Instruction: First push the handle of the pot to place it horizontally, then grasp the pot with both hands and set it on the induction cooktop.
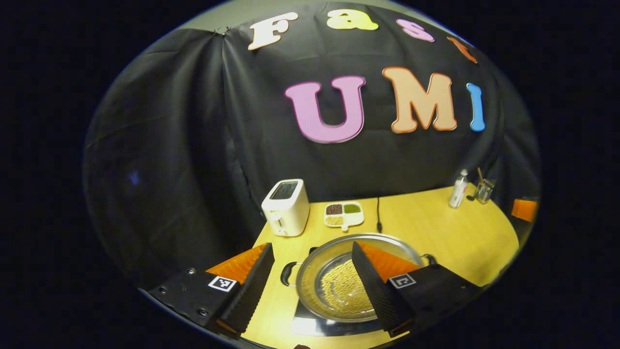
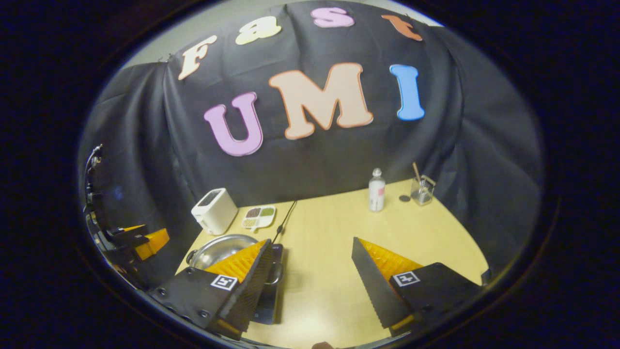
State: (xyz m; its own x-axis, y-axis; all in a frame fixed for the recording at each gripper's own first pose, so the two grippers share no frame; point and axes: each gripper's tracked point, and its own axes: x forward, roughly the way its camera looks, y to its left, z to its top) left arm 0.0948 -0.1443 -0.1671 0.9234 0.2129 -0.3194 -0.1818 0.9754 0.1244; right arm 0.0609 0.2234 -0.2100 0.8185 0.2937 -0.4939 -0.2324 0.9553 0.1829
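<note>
A: Where's the pot?
B: On the pale wooden table [image 1: 436, 228], the round silver metal pot [image 1: 334, 286], with pale grains inside, sits on the flat black induction cooktop [image 1: 334, 324].
A: Grippers?
B: Left gripper [image 1: 312, 286] spread wide, grasping nothing; right gripper [image 2: 310, 283] likewise gaping above bare tabletop.

Black cloth wall [image 1: 193, 145] behind wooden table [image 2: 329, 242]

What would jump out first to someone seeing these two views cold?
The shiny steel pot with pale grains inside, sitting on the dark induction cooktop near the table's front edge, between the open left gripper's fingers. Behind it stand a white toaster and a divided snack tray. The right gripper is open over bare table to the pot's right.
</note>
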